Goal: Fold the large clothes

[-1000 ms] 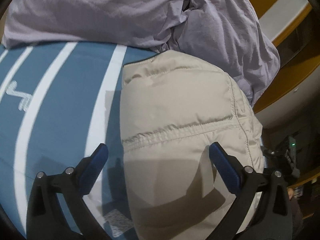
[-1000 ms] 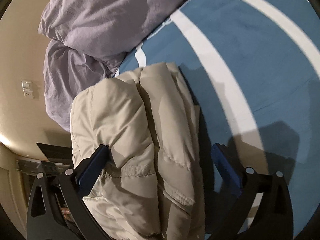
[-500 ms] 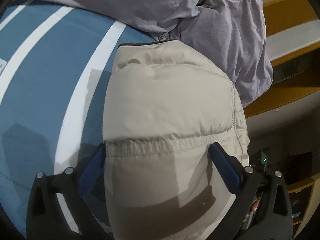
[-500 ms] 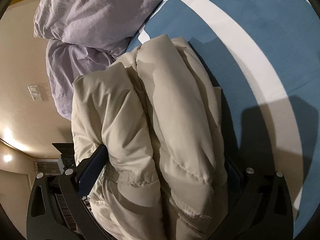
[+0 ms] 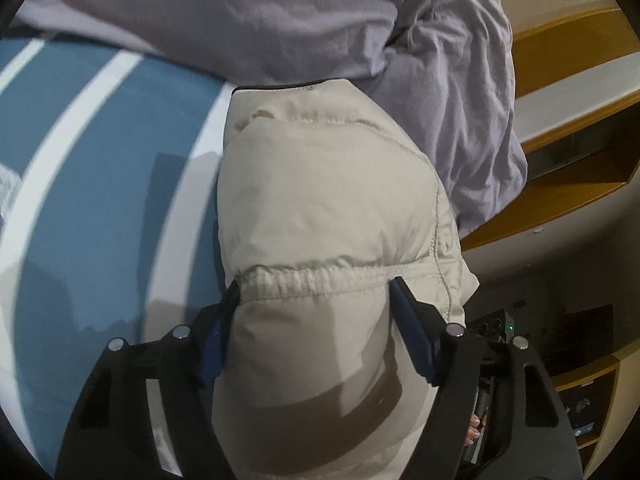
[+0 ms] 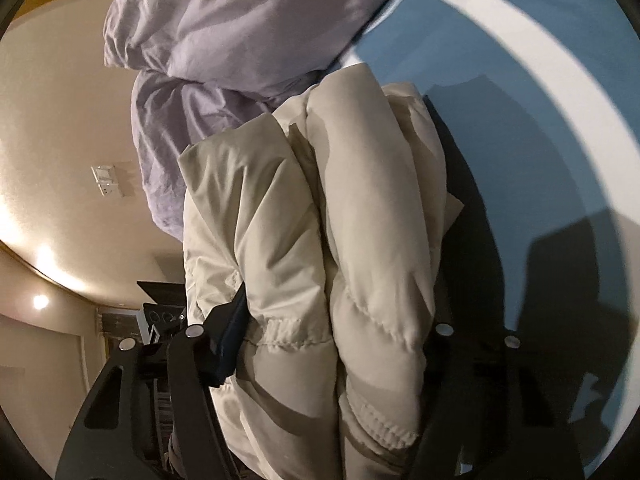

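A folded beige puffer jacket [image 5: 328, 200] lies on a bed with a blue and white striped cover [image 5: 100, 168]. My left gripper [image 5: 316, 312] is shut on the jacket, its blue pads pressing in on both sides of a thick fold at a stitched seam. In the right wrist view the jacket [image 6: 320, 240] shows as several stacked puffy layers. My right gripper [image 6: 336, 316] is shut on that bundle; its left pad [image 6: 232, 328] digs into the fabric and the right finger is hidden behind it.
A crumpled lilac duvet [image 5: 280, 20] lies against the jacket's far end, also in the right wrist view [image 6: 224, 40]. Wooden shelves [image 5: 580, 112] stand beyond the bed's right edge. A beige wall with a socket [image 6: 106, 180] is to the left.
Both grippers moved in over the jacket and closed from wide open to squeezing it. The bundle now fills the space between the fingers in both views.
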Action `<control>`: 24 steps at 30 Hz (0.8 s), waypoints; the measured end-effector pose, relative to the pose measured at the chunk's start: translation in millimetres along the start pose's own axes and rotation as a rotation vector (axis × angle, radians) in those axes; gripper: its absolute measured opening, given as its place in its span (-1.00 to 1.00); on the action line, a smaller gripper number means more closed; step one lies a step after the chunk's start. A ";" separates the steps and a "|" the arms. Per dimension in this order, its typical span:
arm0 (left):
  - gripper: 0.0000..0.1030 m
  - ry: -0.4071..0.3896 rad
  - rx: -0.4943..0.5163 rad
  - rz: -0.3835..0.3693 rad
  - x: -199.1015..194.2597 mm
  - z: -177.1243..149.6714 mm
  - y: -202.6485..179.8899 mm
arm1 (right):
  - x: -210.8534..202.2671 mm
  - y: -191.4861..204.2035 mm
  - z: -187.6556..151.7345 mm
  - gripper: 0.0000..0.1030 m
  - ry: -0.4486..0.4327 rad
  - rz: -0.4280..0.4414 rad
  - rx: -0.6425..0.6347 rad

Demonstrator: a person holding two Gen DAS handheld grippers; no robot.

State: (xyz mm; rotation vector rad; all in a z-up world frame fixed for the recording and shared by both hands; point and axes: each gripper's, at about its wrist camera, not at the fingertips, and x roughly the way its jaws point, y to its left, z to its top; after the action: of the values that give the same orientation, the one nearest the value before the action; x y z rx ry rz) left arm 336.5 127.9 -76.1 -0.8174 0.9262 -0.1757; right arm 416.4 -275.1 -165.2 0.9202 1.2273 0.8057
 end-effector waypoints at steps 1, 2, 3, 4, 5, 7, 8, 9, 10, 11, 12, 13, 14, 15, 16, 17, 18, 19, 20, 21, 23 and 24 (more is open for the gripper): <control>0.39 -0.008 0.003 0.007 -3.6 6.6 2.6 | 4.3 3.4 1.3 0.24 0.002 0.004 -0.002; 0.38 -0.015 0.005 0.013 -6.3 12.2 4.5 | 10.9 8.6 3.0 0.23 0.004 0.008 -0.005; 0.38 -0.023 0.007 0.019 -9.1 17.8 6.7 | 17.4 12.0 4.8 0.22 0.006 0.011 -0.009; 0.38 -0.032 0.010 0.028 -12.7 25.4 9.5 | 25.4 16.7 7.1 0.22 0.009 0.015 -0.014; 0.38 -0.040 0.014 0.036 -15.7 31.9 11.7 | 31.9 19.8 8.6 0.21 0.013 0.018 -0.020; 0.38 -0.056 0.024 0.053 -21.4 43.3 16.6 | 47.5 28.9 13.2 0.20 0.017 0.022 -0.028; 0.38 -0.065 0.029 0.064 -23.4 48.8 18.8 | 54.6 32.6 14.9 0.20 0.019 0.022 -0.032; 0.38 -0.071 0.032 0.072 -24.2 52.3 20.9 | 59.8 35.0 15.9 0.19 0.017 0.030 -0.043; 0.38 -0.079 0.035 0.085 -24.9 56.9 24.4 | 67.2 37.5 17.0 0.19 0.021 0.023 -0.045; 0.39 -0.083 0.037 0.102 -24.0 60.8 28.3 | 72.9 38.2 17.5 0.19 0.023 0.013 -0.047; 0.39 -0.082 0.036 0.116 -22.2 63.1 32.4 | 77.8 38.0 17.7 0.19 0.023 0.001 -0.047; 0.40 -0.080 0.032 0.123 -21.0 64.7 36.2 | 82.0 37.5 17.6 0.22 0.016 -0.018 -0.045; 0.42 -0.080 0.027 0.124 -19.9 64.8 40.4 | 81.5 37.0 17.3 0.25 0.013 -0.025 -0.045; 0.47 -0.083 0.028 0.125 -20.8 63.0 43.0 | 80.6 35.8 16.9 0.32 0.014 -0.035 -0.045; 0.50 -0.091 0.034 0.136 -20.9 62.0 43.2 | 79.9 36.4 17.0 0.40 0.016 -0.058 -0.047; 0.57 -0.098 0.045 0.160 -21.0 61.5 41.7 | 77.6 38.5 17.3 0.45 0.015 -0.089 -0.060; 0.62 -0.103 0.056 0.176 -21.2 61.5 40.1 | 75.0 41.3 17.6 0.51 0.011 -0.117 -0.075; 0.64 -0.110 0.071 0.198 -22.3 61.7 37.7 | 71.2 45.6 18.6 0.54 0.002 -0.144 -0.096; 0.65 -0.121 0.089 0.225 -24.3 62.4 34.2 | 66.8 48.7 19.1 0.56 -0.006 -0.167 -0.114; 0.66 -0.127 0.099 0.239 -24.9 63.3 31.4 | 58.9 54.6 19.8 0.57 -0.025 -0.199 -0.141; 0.67 -0.156 0.140 0.296 -29.2 64.8 22.4 | 47.8 61.8 21.0 0.58 -0.057 -0.247 -0.177; 0.69 -0.176 0.161 0.325 -32.0 65.2 17.9 | 44.1 64.9 21.3 0.58 -0.076 -0.274 -0.194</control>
State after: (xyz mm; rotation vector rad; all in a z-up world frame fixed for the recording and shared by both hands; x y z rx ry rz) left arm 363.5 191.0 -46.4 -0.5159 0.8535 0.1030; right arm 443.3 -211.3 -122.7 0.6036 1.1559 0.6513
